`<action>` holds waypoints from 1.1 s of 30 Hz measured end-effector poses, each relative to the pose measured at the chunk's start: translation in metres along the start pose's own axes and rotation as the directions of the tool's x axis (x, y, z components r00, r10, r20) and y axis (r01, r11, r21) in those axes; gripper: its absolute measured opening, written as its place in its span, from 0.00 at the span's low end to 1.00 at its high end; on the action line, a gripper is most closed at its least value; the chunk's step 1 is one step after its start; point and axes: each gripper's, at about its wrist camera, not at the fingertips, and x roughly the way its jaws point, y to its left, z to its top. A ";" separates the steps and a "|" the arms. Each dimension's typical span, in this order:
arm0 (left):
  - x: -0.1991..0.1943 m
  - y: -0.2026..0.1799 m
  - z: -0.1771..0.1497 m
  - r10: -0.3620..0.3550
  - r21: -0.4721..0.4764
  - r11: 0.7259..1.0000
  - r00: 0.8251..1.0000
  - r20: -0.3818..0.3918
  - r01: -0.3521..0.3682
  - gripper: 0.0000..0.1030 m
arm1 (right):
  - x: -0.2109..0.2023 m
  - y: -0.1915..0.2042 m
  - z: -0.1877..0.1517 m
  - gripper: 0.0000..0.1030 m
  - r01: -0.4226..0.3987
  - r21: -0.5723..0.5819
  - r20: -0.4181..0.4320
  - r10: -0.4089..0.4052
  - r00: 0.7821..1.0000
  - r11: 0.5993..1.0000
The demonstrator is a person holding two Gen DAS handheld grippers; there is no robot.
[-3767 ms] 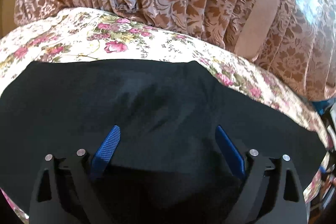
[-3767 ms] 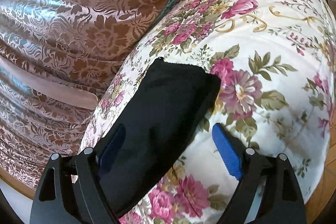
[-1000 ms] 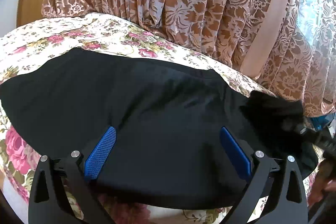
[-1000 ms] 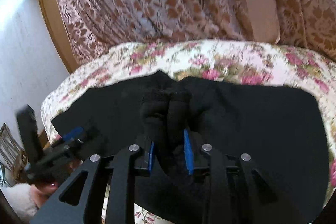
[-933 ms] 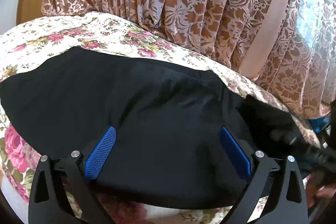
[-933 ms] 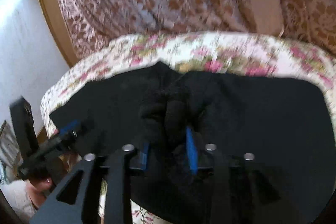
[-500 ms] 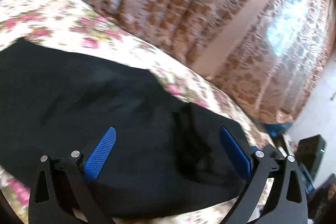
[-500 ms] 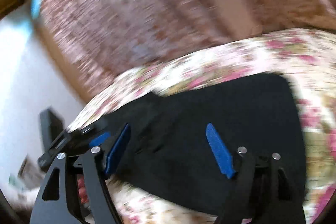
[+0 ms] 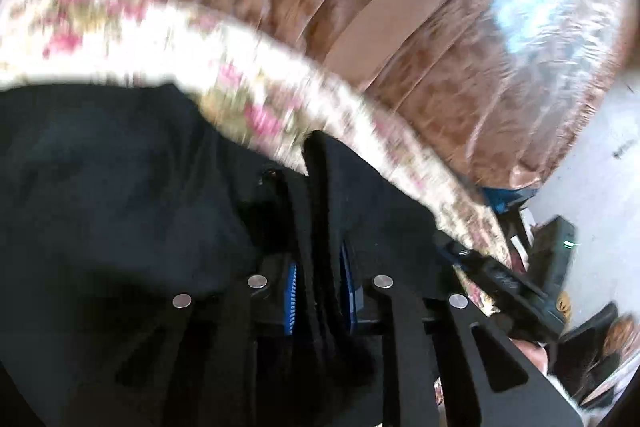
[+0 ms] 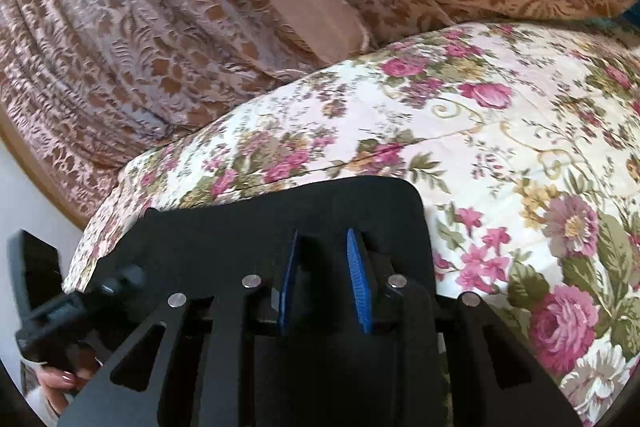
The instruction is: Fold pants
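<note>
Mid-fold: your left gripper (image 9: 318, 301) is closing on a raised ridge of black pants (image 9: 120, 207); right gripper (image 10: 324, 283) closing w/ pants edge between pads. Next: carry both across bed (image 10: 500, 115) evenly.

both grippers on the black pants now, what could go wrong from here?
1. The left gripper is closing on only a thin ridge of the black pants; it may slip out once pulled.
2. The right gripper is closing near the pants' edge, so it may catch one layer only.
3. The floral bedspread lies directly beneath; either pinch could snag it.
</note>
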 end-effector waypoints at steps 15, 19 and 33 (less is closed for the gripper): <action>-0.002 0.033 -0.035 0.091 -0.033 0.995 0.995 0.034 -0.090 0.20 | 0.001 0.017 -0.017 0.30 0.044 -0.082 0.021 -0.042 0.999 0.996; -0.021 0.020 -0.050 0.144 0.005 0.989 0.987 0.073 -0.145 0.41 | -0.013 0.052 -0.037 0.32 -0.014 -0.169 0.020 0.018 1.000 0.986; -0.083 0.030 -0.060 0.201 -0.027 0.980 0.966 0.162 -0.199 0.48 | 0.004 0.079 -0.084 0.38 -0.051 -0.273 0.003 0.054 0.999 0.961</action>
